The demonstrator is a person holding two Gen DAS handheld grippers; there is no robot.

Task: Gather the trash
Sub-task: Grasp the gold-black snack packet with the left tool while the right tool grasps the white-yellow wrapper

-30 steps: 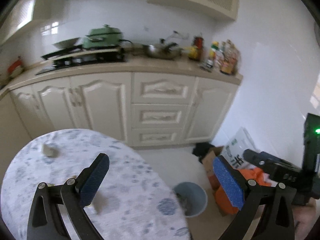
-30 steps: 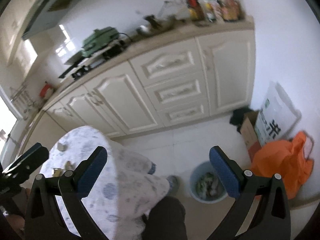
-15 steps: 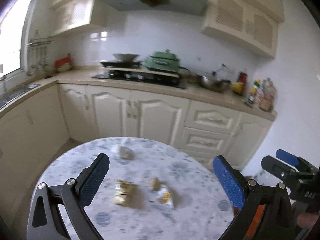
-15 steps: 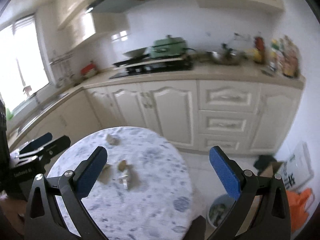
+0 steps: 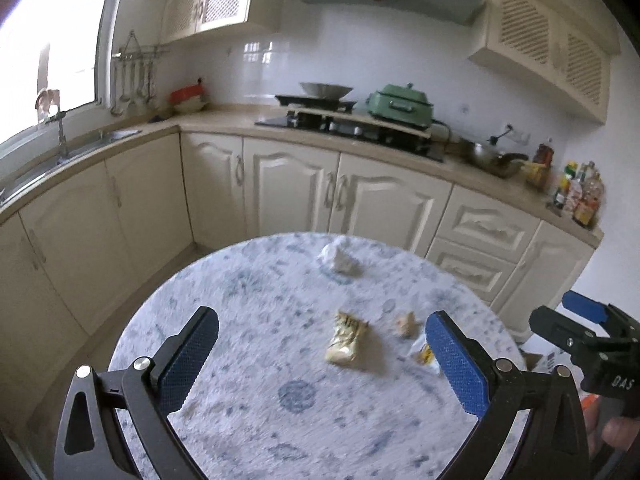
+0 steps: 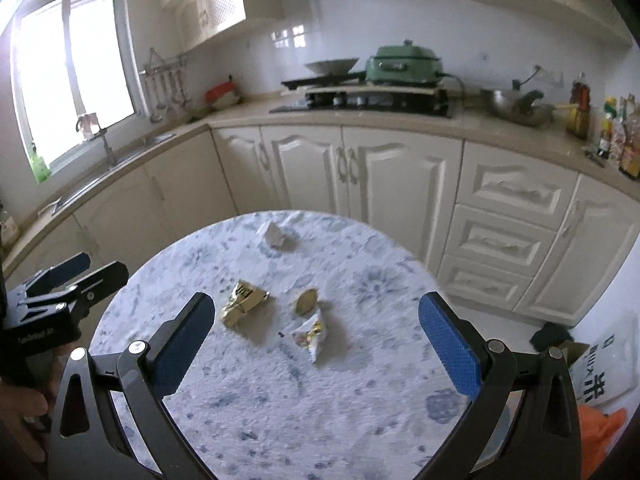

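On the round table with a blue-patterned cloth [image 5: 248,312] [image 6: 360,400] lie several scraps of trash. A gold wrapper [image 5: 346,342] [image 6: 242,300] sits near the middle, a small brown piece [image 5: 406,322] [image 6: 306,301] beside it, and a white-and-yellow wrapper [image 5: 424,354] [image 6: 310,336] just nearer. A crumpled white paper [image 5: 338,258] [image 6: 274,236] rests at the far edge. My left gripper [image 5: 320,360] hangs open above the table, nothing between its fingers. My right gripper [image 6: 316,344] is open too, over the wrappers. Each gripper shows at the edge of the other's view.
Cream kitchen cabinets [image 5: 304,196] and a counter with a hob, a green pot [image 5: 400,106] and bottles [image 5: 576,196] run behind the table. A sink [image 5: 60,152] sits at the left. An orange bag [image 6: 600,436] and a printed sack [image 6: 600,372] lie on the floor at right.
Both grippers swung from the floor and the bin at the right up and left to face the table; the trash now lies in front of them. Both stayed open.
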